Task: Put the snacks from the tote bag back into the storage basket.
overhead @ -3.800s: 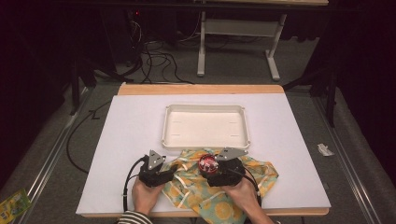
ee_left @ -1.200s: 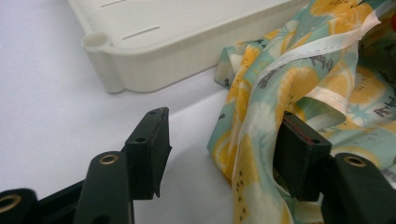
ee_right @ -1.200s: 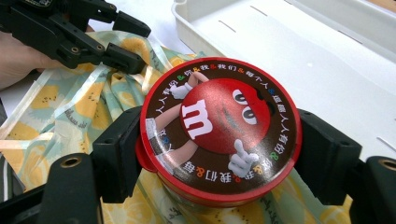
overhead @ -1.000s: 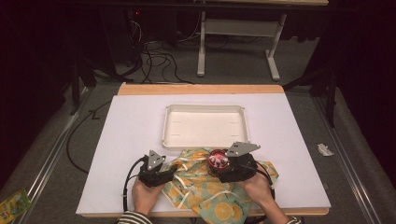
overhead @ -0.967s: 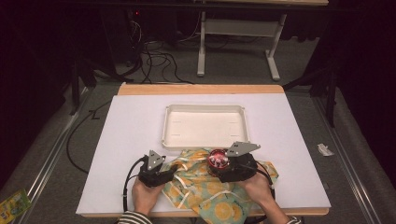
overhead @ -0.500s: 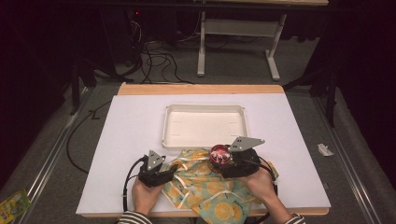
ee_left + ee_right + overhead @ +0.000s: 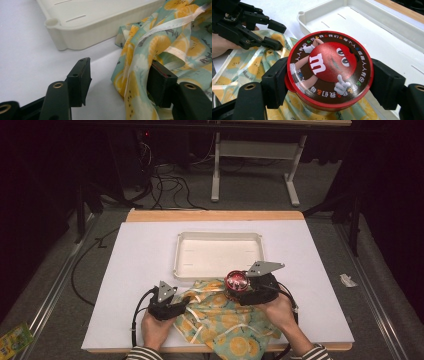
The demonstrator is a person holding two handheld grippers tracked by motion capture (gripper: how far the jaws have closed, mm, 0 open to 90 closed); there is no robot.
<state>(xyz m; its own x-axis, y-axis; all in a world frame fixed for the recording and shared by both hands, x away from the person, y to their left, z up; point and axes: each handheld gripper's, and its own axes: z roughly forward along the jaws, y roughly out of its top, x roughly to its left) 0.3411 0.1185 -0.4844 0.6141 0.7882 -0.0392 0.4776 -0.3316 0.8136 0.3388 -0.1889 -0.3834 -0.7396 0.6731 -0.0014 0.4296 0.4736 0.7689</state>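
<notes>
Left gripper (image 7: 186, 302) low on the table (image 7: 140, 260), its 2 jaws spread apart, one on bare surface and the other tucked against a fold of the lemon-print cloth (image 7: 160, 47) lying between them. To its right, right gripper (image 7: 329, 82) clamped on the red candy tin (image 7: 329, 68), lid up, 1 jaw pressed to each side. Just beyond that tin, the white tray (image 7: 185, 265), cloth beneath.

Left gripper (image 7: 176, 304) agape; right gripper (image 7: 239, 289) clamped

High view overlooks the table (image 7: 150, 250); both close gripper views share the tray (image 7: 95, 32).
</notes>
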